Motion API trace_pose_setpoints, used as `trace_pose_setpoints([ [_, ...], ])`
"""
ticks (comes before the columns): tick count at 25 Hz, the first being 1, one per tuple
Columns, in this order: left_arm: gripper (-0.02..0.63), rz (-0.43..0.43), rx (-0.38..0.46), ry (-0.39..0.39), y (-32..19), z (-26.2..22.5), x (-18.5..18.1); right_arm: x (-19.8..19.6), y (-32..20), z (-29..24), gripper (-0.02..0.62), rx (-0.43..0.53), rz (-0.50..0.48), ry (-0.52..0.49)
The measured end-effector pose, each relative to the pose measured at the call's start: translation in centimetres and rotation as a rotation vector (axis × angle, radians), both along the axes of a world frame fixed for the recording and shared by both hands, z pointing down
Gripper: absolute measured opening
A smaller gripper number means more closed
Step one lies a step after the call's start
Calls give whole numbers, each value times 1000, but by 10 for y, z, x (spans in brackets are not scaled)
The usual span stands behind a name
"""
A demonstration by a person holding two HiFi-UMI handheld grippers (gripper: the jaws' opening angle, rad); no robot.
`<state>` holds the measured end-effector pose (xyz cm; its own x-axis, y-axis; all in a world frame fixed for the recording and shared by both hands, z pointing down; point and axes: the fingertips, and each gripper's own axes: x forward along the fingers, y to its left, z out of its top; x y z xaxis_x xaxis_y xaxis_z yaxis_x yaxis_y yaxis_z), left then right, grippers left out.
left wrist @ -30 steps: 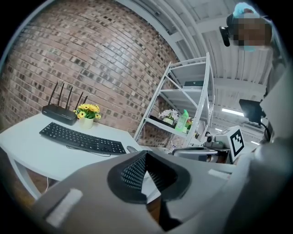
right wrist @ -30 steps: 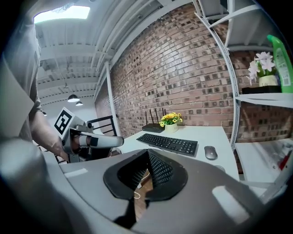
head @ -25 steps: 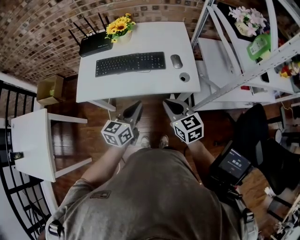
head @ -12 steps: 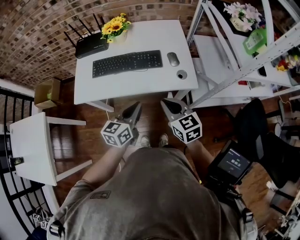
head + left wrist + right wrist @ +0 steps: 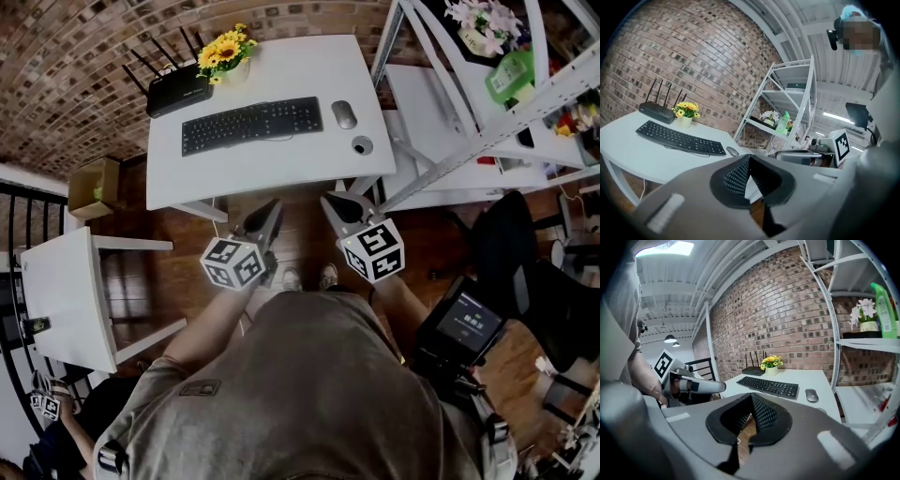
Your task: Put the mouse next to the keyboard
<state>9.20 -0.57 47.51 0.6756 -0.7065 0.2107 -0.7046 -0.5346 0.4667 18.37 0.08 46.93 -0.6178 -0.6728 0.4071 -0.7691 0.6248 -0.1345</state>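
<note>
The left gripper (image 5: 273, 206) and right gripper (image 5: 331, 202) are clenched shut and empty. Ahead of them, the mouse (image 5: 344, 114) already lies beside the keyboard (image 5: 251, 125). Nothing seems left to do.

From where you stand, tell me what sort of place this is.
Probably an office-style work corner, perhaps staged: a white desk with keyboard, mouse and router against a brick wall, with a metal shelf rack beside it.
</note>
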Motion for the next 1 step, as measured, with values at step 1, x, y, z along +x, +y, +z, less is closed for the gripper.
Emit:
trace_pose_setpoints([
  [1, -6, 1, 1, 0, -1, 0, 1, 1, -1, 0, 12, 0, 0, 1],
])
